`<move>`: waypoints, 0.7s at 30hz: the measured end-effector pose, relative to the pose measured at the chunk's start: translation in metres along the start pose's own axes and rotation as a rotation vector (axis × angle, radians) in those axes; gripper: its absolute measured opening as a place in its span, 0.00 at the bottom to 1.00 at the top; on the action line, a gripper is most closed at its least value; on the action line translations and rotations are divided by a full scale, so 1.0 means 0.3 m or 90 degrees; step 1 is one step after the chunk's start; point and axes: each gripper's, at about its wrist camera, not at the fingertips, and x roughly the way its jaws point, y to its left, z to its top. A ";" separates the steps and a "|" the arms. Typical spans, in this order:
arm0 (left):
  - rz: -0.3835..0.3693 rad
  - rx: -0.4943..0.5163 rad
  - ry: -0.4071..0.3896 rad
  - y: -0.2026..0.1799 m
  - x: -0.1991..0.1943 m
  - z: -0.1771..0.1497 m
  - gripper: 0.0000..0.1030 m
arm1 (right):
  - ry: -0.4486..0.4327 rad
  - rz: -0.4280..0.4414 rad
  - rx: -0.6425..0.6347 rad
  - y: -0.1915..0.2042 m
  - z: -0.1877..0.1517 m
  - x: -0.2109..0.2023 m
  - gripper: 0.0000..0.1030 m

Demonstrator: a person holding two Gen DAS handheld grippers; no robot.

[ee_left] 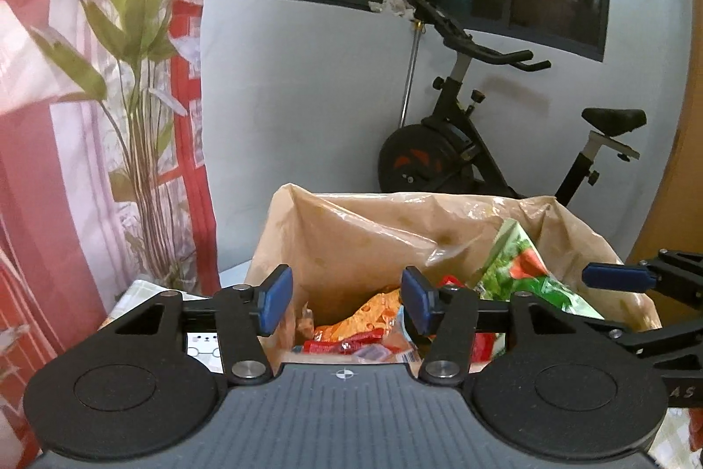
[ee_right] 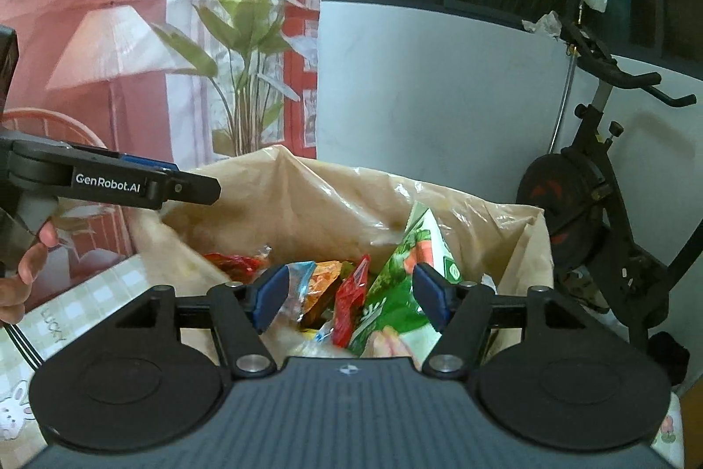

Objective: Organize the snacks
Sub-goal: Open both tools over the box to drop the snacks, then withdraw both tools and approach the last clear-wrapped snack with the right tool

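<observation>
**Right wrist view: soft snack packets piled in an open bag**

Right wrist view shows the snacks heaped inside a thin tan plastic bag [ee_right: 351, 201] whose mouth stands open on the worktop [ee_right: 88, 302]. Tallest among them is a green packet [ee_right: 408, 262], leaning up against the bag's right side; beside it lie a red wrapper [ee_right: 351, 293], an orange packet [ee_right: 327, 275] and another red packet [ee_right: 233, 262] further left. All look light, crinkly and slippery, with crushable contents, so I judge a gentle pinch on a flat sealed edge or top corner safer than a squeeze across the puffed middle. The green packet's upper edge stands clear of the rest and looks the easiest hold. The bag itself is limp and would likely drag along if a packet snags.

The right gripper [ee_right: 351, 295] hovers just above the pile, its fingers apart and holding nothing, the green packet lying partly between them. The left gripper [ee_left: 347, 299] hangs over the bag's left part, fingers likewise spread and empty; a hand [ee_right: 22, 271] grips its handle. Behind stand a printed curtain [ee_right: 132, 29], a pale wall and an exercise bike [ee_right: 593, 170].
</observation>
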 end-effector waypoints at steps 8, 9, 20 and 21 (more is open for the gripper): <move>-0.011 0.007 -0.010 -0.035 -0.154 -0.086 0.57 | -0.029 0.005 0.045 0.024 -0.072 -0.150 0.64; -0.013 0.003 -0.005 -0.036 -0.166 -0.104 0.57 | -0.033 0.004 0.049 0.027 -0.081 -0.167 0.64; -0.035 -0.028 0.058 -0.020 -0.217 -0.296 0.57 | -0.031 -0.016 0.088 0.048 -0.247 -0.291 0.64; -0.038 -0.030 0.065 -0.020 -0.214 -0.310 0.57 | -0.027 -0.019 0.089 0.050 -0.266 -0.297 0.64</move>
